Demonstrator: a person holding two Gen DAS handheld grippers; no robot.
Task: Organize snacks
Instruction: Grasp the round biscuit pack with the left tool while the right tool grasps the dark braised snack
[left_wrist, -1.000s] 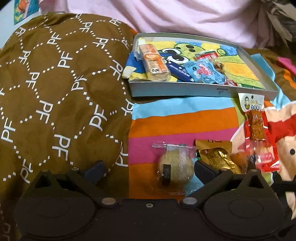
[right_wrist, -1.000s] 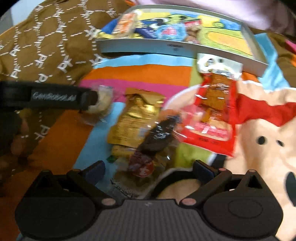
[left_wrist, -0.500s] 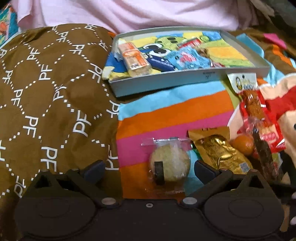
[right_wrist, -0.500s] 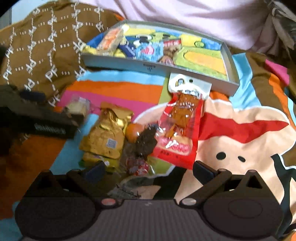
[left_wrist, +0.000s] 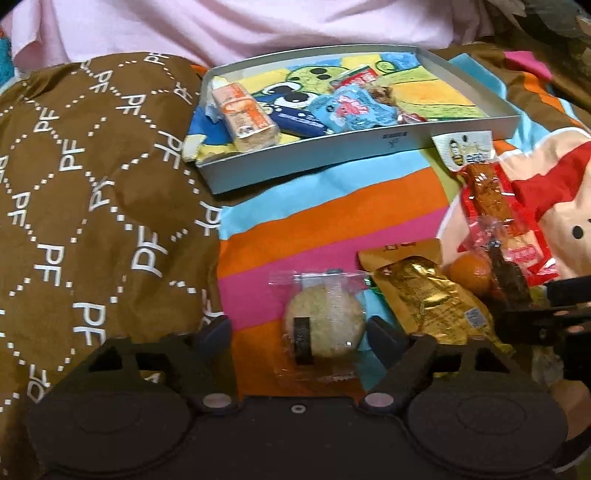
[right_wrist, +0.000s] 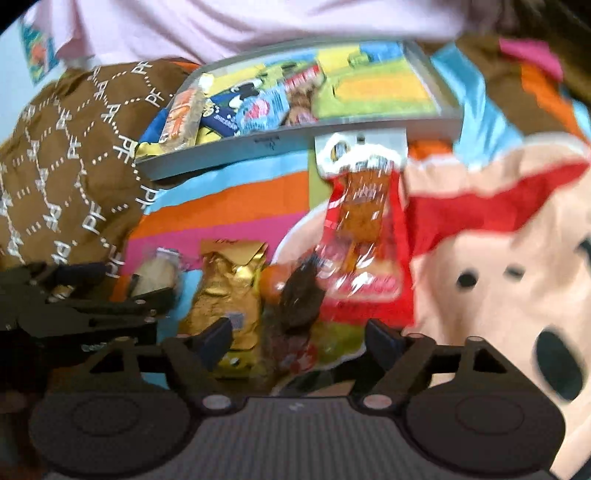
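The round cookie pack (left_wrist: 320, 328) lies on the bed w/ the left gripper (left_wrist: 298, 328) right over it, jaws spread wide on both sides, not pinching yet; the right gripper (right_wrist: 298, 328), jaws spread too, is further off by the gold pack (right_wrist: 229, 295).

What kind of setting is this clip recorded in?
Probably a bed at home, not a table: snacks lie on a soft cartoon-print blanket, beside a brown PF-monogram quilt, with pink bedding behind the tray.
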